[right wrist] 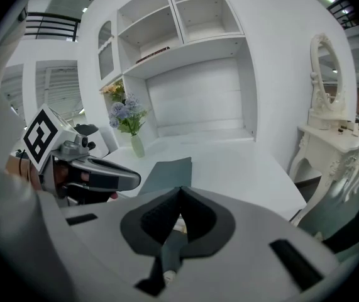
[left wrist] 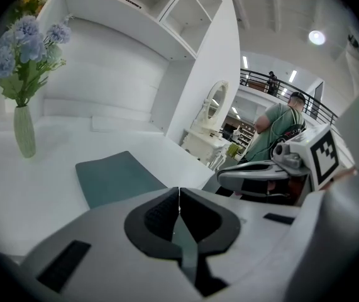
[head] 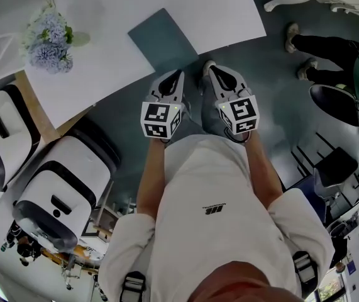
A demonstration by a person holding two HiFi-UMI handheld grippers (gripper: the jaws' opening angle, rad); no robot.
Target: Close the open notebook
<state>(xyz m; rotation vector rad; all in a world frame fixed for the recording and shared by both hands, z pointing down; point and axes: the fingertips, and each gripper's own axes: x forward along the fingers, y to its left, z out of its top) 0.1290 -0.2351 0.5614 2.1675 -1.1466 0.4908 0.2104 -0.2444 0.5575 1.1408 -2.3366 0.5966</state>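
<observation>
A dark teal notebook [head: 163, 38] lies flat and closed on the white desk [head: 104, 74], near its front edge. It also shows as a teal slab, the notebook [left wrist: 113, 178], in the left gripper view and, as the notebook [right wrist: 163, 172], in the right gripper view. My left gripper [head: 178, 74] and right gripper [head: 209, 68] hang side by side just short of the desk's edge, held close to the person's chest. Both are shut with nothing between the jaws. Neither touches the notebook.
A vase of pale blue flowers [head: 49, 39] stands at the desk's left. Two white chairs [head: 66, 187] sit at the left below the desk. A white dressing table with a mirror [right wrist: 333, 150] stands at the right. Another person [left wrist: 278, 131] stands further off.
</observation>
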